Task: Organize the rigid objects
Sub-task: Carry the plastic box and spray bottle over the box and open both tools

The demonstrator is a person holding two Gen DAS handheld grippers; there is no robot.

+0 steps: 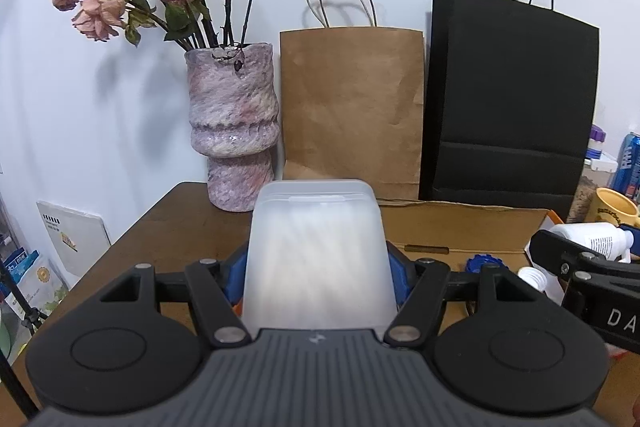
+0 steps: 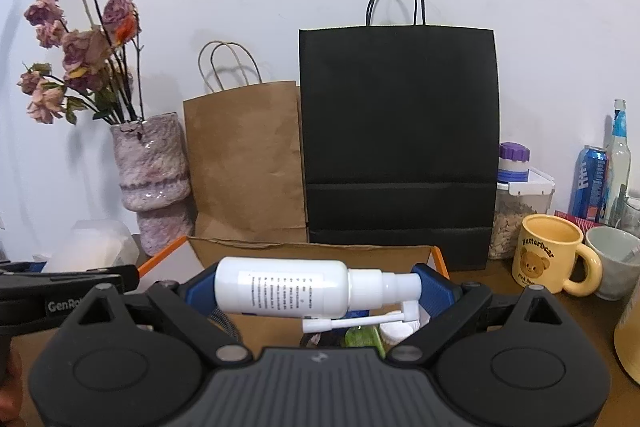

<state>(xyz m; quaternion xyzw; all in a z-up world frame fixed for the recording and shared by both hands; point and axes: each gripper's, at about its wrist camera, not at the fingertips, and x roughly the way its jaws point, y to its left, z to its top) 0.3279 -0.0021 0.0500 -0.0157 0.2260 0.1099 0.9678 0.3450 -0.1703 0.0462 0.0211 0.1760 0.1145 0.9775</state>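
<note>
Right hand-held gripper [image 2: 318,287] clamps spray bottle [image 2: 280,287] lying crosswise, nozzle rightward; left hand-held gripper [image 1: 316,279] clamps frosted container [image 1: 316,259].

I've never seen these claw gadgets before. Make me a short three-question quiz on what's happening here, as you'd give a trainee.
1. True or false: the left claw holds a frosted plastic container.
2. How does the white spray bottle lie in the right claw? A upright, B sideways, C nozzle tip pointing up.
3. Fill in: behind the cardboard box stand a brown paper bag and a ____ paper bag.

Key: 1 true; 2 B; 3 black.
</note>
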